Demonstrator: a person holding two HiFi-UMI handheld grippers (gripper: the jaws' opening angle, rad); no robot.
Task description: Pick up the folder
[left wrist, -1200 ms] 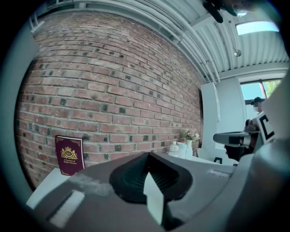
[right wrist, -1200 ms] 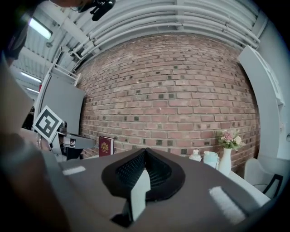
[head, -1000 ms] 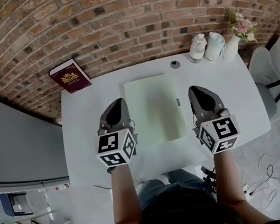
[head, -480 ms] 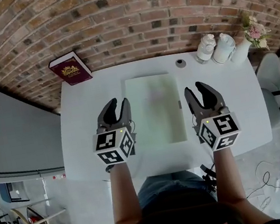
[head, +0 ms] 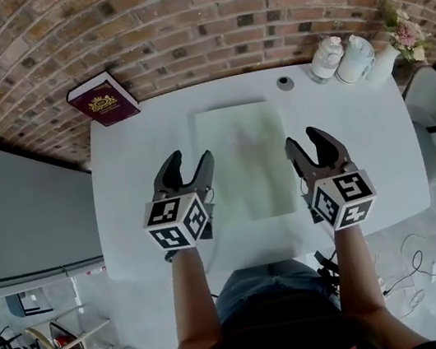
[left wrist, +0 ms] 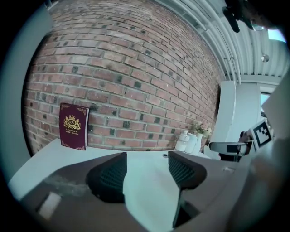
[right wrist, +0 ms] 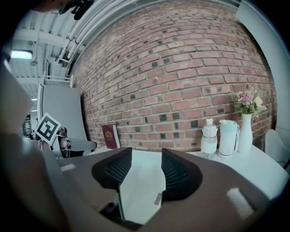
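Note:
The pale green folder (head: 245,160) lies flat in the middle of the white table (head: 139,225). My left gripper (head: 189,159) hovers just off its left edge and my right gripper (head: 304,139) just off its right edge. Both have just been opening their jaws, which now stand wide apart with nothing gripped. In the left gripper view, the folder (left wrist: 149,195) shows through the gap of the left gripper (left wrist: 147,174). Likewise, the right gripper (right wrist: 145,170) frames the folder (right wrist: 138,188) without touching it.
A maroon book (head: 102,100) leans against the brick wall at the table's far left corner. At the far right stand two bottles (head: 325,58) (head: 355,58) and a vase of flowers (head: 394,38). A small round object (head: 284,82) lies beyond the folder. A chair (head: 434,123) stands at the right.
Both grippers went from shut to wide open. Both hands sank toward the table on either side of the folder.

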